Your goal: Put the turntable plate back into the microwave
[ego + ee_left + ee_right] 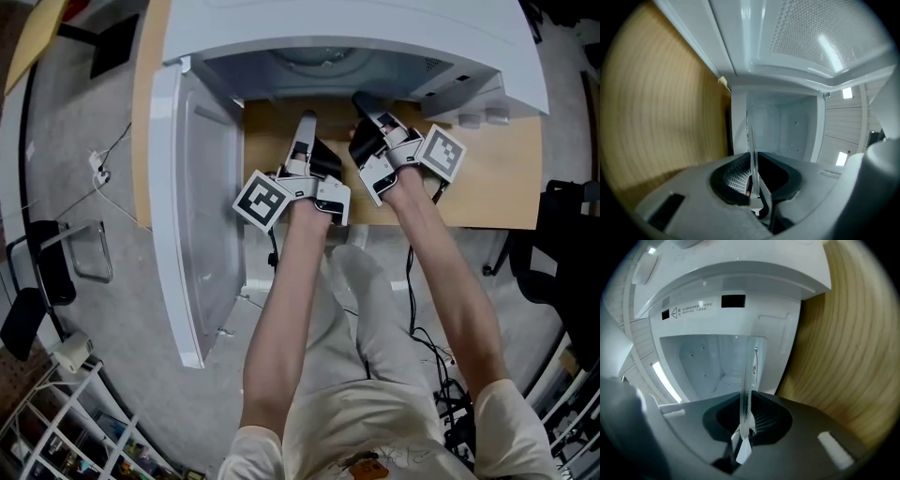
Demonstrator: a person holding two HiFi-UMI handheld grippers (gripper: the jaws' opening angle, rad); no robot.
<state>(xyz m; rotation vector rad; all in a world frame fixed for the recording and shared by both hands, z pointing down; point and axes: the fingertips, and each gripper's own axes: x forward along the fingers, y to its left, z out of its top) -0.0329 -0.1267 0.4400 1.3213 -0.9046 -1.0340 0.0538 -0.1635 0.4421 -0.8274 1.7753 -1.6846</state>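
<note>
The glass turntable plate (314, 58) lies level inside the mouth of the white microwave (487, 56), mostly hidden under the oven's top. My left gripper (305, 122) reaches into the opening from the front, and my right gripper (361, 101) is beside it. In the left gripper view the plate (751, 140) shows edge-on as a thin clear strip, clamped between the jaws of the left gripper (753, 180). The right gripper view shows the same plate edge (746, 376) pinched between the jaws of the right gripper (745, 420). The oven cavity lies straight ahead of both.
The microwave door (202, 206) hangs open at the left, out over the floor. The oven stands on a wooden table (487, 187). Cables (427, 347) lie on the floor below, a dark chair (562, 244) stands at the right, and a wire rack (56, 412) is at lower left.
</note>
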